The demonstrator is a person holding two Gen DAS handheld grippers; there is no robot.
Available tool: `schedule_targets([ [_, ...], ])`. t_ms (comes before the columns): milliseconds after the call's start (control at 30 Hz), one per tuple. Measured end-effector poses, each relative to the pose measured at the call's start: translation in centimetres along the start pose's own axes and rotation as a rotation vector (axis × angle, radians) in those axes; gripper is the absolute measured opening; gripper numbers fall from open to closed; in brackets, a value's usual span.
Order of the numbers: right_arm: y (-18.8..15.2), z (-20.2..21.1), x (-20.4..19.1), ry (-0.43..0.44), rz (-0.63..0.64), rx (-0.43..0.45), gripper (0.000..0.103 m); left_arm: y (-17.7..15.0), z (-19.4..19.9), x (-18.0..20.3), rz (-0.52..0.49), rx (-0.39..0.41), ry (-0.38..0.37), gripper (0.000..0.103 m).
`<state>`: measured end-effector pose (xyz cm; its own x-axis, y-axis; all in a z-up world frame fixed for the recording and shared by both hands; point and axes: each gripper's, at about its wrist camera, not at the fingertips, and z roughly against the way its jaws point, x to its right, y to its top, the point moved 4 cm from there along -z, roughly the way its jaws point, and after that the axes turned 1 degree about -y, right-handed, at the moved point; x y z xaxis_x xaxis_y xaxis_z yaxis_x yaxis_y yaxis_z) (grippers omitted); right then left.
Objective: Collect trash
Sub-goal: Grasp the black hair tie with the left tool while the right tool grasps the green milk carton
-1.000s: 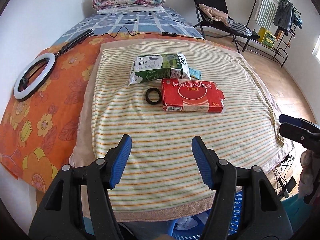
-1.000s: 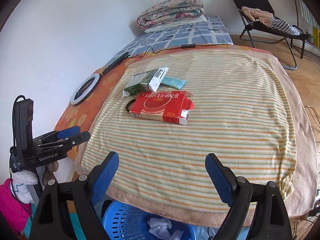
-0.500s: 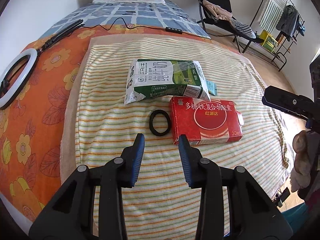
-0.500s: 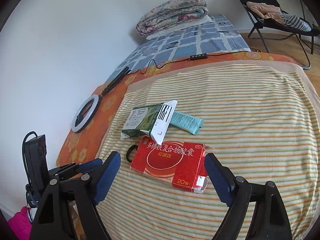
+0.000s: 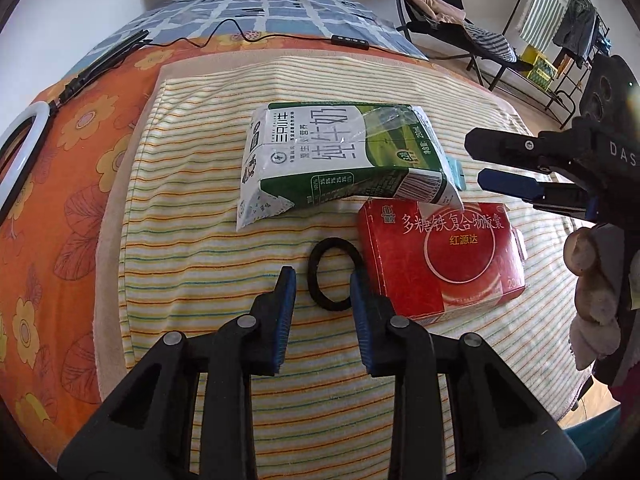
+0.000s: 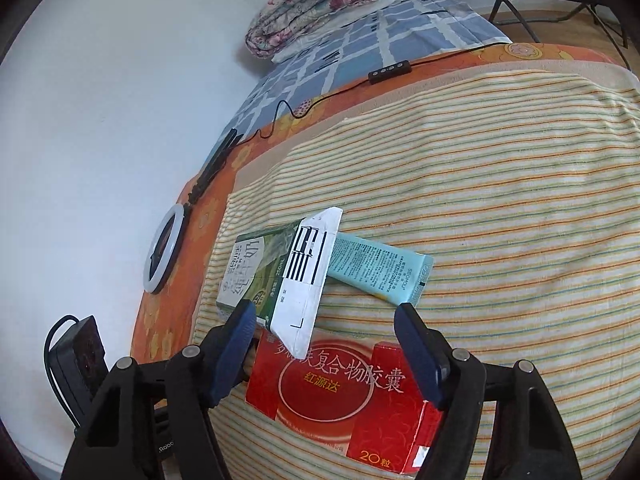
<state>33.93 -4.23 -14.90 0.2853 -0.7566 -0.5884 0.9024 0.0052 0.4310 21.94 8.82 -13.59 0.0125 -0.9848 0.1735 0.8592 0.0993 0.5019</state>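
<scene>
The left gripper (image 5: pixel 322 280) hangs low over the striped towel (image 5: pixel 192 248), its jaws narrow after just closing in, with the near arc of a black rubber ring (image 5: pixel 335 274) lying between the blue pads; whether they touch it I cannot tell. The right gripper (image 6: pixel 324 340) has jaws spread wide, also just narrowing, straddling the near end of the red box (image 6: pixel 344 396) without pressing it. Just beyond, the green and white milk carton (image 5: pixel 340 160) lies flat, its corner overlapping the box's far edge, and a pale blue tube (image 6: pixel 380 272) pokes out from behind it. Past these the towel runs bare to its far edge, giving free room. On the orange floral sheet (image 5: pixel 60 184) to the left lies a ring light (image 6: pixel 166 254), and a folded quilt (image 6: pixel 320 4) sits at the bed's far end.
</scene>
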Motion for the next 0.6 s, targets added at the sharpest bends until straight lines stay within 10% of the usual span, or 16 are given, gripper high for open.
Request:
schedule_targets([
  [600,2.4,-4.3,-0.7,0.105,-0.070,-0.014,0.066,-0.4,-1.3,-0.1,-0.061,0.038,0.048,0.010],
])
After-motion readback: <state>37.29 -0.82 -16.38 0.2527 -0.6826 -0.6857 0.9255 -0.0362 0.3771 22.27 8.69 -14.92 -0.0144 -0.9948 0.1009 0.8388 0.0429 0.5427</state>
